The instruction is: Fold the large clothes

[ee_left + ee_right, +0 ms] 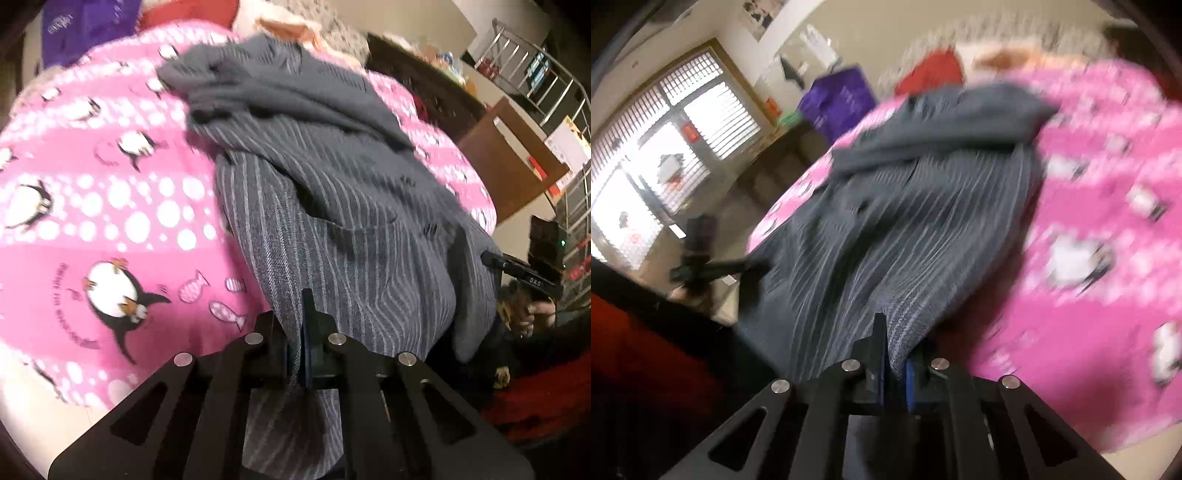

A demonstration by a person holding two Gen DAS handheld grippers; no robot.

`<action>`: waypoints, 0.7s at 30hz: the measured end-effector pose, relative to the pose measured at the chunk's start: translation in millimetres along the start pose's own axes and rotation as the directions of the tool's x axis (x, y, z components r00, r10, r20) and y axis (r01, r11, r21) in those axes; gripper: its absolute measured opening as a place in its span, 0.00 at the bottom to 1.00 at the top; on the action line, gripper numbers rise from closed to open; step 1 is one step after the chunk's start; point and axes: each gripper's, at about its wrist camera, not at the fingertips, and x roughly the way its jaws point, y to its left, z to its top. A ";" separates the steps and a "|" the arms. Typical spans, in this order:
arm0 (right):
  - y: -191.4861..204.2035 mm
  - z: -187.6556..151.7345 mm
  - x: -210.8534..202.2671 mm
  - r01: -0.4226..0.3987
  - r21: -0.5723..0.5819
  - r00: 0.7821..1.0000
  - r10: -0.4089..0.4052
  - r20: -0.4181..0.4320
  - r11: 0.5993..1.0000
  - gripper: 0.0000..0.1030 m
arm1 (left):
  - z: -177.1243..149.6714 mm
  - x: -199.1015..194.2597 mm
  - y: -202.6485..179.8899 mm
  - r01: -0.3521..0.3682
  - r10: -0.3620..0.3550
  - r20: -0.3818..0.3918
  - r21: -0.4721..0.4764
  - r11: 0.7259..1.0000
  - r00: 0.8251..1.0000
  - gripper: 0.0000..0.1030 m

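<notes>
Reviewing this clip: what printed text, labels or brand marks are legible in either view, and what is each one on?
"DAS": white letters on the black body of the right claw, seen from the left wrist view.
Dark lettering curving beside a penguin on the pink blanket: upside down and blurred, unreadable.
White print on the purple bag: too blurred.
Red papers on the window: no characters readable.
The grey striped garment shows no text.

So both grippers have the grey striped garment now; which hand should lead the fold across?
Probably the left gripper: its view is sharper, and it is clamped on the grey striped garment with open pink penguin blanket beside it.
</notes>
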 end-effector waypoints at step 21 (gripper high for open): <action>3.1 23.2 -109.0 -0.059 0.203 0.956 -0.003 0.294 0.977 0.05 | 2.7 -108.6 -7.9 0.234 -0.191 0.260 -0.141 0.962 0.946 0.04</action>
